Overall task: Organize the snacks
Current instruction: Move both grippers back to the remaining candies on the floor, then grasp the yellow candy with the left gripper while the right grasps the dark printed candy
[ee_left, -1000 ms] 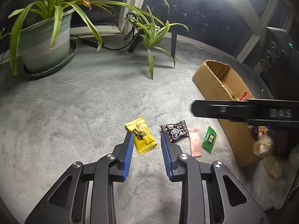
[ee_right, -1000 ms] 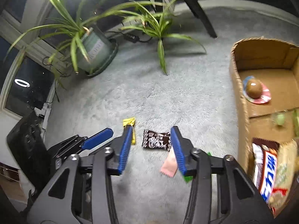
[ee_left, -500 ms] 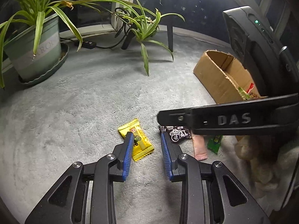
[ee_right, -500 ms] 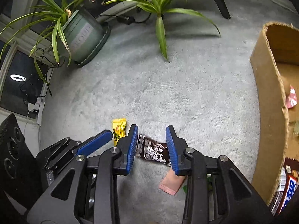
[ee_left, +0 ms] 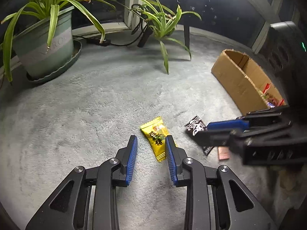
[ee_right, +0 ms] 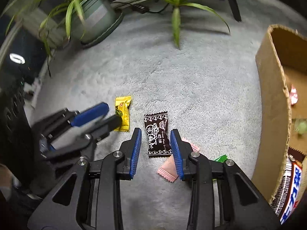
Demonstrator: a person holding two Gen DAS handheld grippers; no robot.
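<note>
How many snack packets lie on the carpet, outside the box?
4. The yellow packet lies farthest left, the brown packet between the right gripper fingers, the pink packet and green packet under that gripper. More may be hidden.

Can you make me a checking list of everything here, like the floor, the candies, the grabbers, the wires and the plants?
Surface: grey carpet, fuzzy.
Job's things: yellow candy between left gripper fingers; black candy between right gripper fingers; pink candy and green candy partly hidden; cardboard box holding snacks.
Clutter: nothing seen.
Grippers: both open, neither squeezing yet.
Cables: black cable by the window.
Surroundings: potted plant, small plant, dark windows.
</note>
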